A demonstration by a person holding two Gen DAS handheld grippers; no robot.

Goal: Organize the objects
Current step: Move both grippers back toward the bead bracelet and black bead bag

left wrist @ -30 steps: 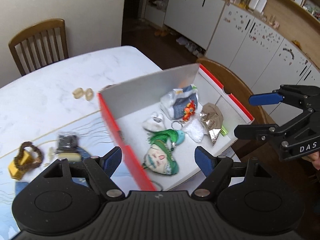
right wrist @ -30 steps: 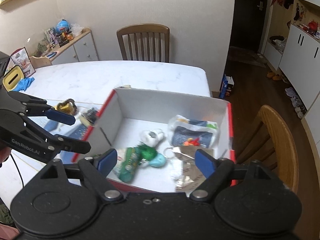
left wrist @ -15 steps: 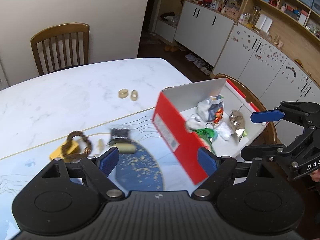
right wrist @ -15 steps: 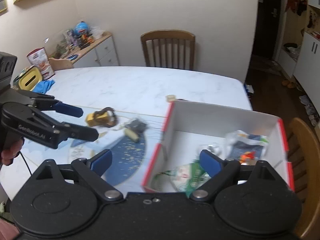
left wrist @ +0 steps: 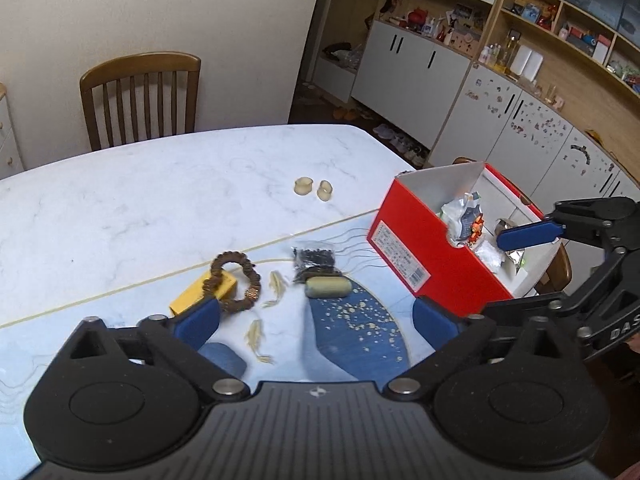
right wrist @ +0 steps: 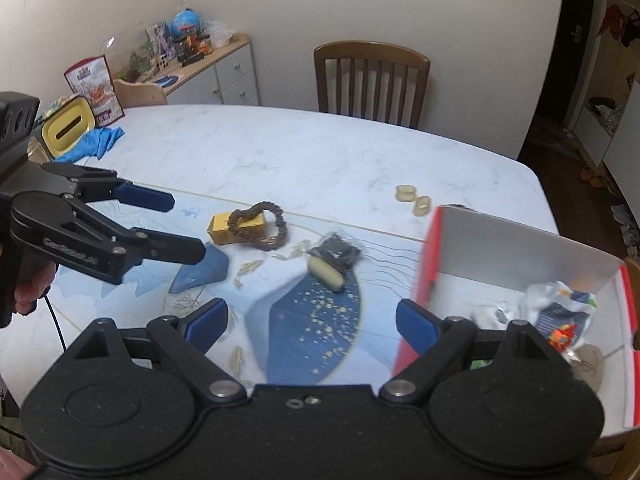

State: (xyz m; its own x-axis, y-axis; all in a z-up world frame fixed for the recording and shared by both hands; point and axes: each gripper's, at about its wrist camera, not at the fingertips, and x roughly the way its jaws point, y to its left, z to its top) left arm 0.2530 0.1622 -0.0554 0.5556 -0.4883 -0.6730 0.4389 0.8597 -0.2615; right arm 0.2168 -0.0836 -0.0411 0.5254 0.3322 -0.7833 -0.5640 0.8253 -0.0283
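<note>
A red box [left wrist: 424,252] with a white inside stands at the table's right edge and holds several small items; it also shows in the right wrist view [right wrist: 516,256]. On the blue mat lie a brown bead bracelet [left wrist: 236,280] over a yellow block [left wrist: 200,294], a black bag [left wrist: 314,258], a pale green oblong piece [left wrist: 327,286] and two beige rings [left wrist: 314,189]. The same items show in the right wrist view: bracelet [right wrist: 260,230], oblong piece [right wrist: 325,274]. My left gripper [left wrist: 316,320] is open and empty above the mat. My right gripper [right wrist: 312,322] is open and empty.
Two wooden chairs stand at the table, one at the far side [left wrist: 140,96] and one behind the box [right wrist: 634,272]. A yellow container [right wrist: 68,130] and a blue cloth [right wrist: 96,144] lie at the far left. White cabinets [left wrist: 420,72] line the right wall.
Both grippers have swung left, away from the box and toward the loose items on the mat. Both stayed open and empty.
</note>
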